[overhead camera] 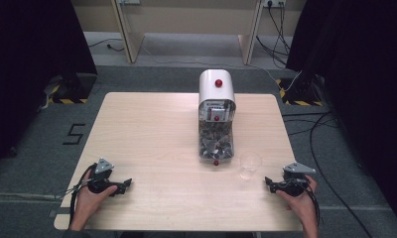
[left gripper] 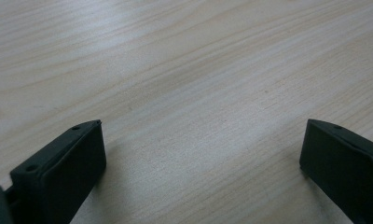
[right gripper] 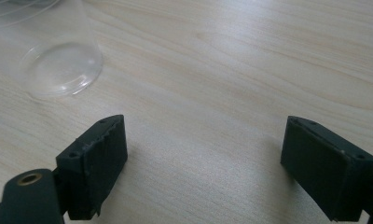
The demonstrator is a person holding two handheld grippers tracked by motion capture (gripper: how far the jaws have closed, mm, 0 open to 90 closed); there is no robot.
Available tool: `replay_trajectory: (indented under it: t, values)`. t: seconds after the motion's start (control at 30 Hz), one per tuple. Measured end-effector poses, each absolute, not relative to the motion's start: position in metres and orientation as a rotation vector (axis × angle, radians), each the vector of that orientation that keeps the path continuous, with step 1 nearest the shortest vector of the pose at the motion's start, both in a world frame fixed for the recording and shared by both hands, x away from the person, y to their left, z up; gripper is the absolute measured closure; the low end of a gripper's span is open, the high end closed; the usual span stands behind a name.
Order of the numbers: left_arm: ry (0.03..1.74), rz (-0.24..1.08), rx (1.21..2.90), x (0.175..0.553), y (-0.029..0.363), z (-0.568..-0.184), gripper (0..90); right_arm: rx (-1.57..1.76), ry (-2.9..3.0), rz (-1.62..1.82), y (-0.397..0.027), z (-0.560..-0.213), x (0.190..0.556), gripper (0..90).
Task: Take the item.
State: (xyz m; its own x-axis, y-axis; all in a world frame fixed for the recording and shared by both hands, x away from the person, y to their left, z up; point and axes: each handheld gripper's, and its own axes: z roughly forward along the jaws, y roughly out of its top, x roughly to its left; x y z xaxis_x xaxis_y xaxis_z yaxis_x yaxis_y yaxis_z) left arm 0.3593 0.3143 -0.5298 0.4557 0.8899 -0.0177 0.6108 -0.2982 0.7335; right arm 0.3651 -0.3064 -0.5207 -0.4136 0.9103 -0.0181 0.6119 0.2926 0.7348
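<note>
A white dispenser [overhead camera: 216, 116] with red knobs and a clear bin of dark pieces stands at the table's middle back. Just right of its front sits an empty clear plastic cup [overhead camera: 249, 165], whose base appears at the upper left of the right gripper view [right gripper: 58, 70]. My right gripper [overhead camera: 269, 183] rests on the wood near the front right, open, a short way right of the cup; its jaws [right gripper: 203, 140] stand wide with bare table between them. My left gripper [overhead camera: 126, 184] lies near the front left, open, with nothing between its jaws [left gripper: 201, 144].
The light wooden table [overhead camera: 157, 129] stands on grey carpet. Cables [overhead camera: 315, 134] trail on the floor at the right. Black curtains hang at both sides, and wooden furniture legs [overhead camera: 129, 34] stand beyond the table.
</note>
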Motion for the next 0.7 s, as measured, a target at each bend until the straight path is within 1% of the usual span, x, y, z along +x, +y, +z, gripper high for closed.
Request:
replay_trajectory:
  t: [0.17,0.2,0.23,0.3,0.4,0.5,0.7]
  values:
    - [1.249,0.524,2.023,0.359,0.314,-0.53,0.0,1.358,2.127,0.913,-0.307,-0.52,0.365,16.1]
    - [1.249,0.524,2.023,0.359,0.314,-0.53,0.0,1.362,2.12,0.913,-0.307,-0.52,0.365,16.9]
    - [1.249,0.524,2.023,0.359,0.314,-0.53,0.0,1.375,2.097,0.914,-0.308,-0.52,0.364,20.6]
    - [1.249,0.524,2.023,0.359,0.314,-0.53,0.0,1.381,2.086,0.918,-0.308,-0.52,0.364,22.4]
    - [1.249,0.523,2.023,0.359,0.314,-0.53,0.0,1.412,2.037,0.942,-0.312,-0.519,0.363,20.9]
    - [1.249,0.523,2.022,0.359,0.314,-0.53,0.0,1.468,1.974,1.01,-0.318,-0.516,0.36,21.9]
    - [1.249,0.523,2.023,0.359,0.314,-0.53,0.0,1.441,1.953,1.034,-0.316,-0.507,0.357,22.3]
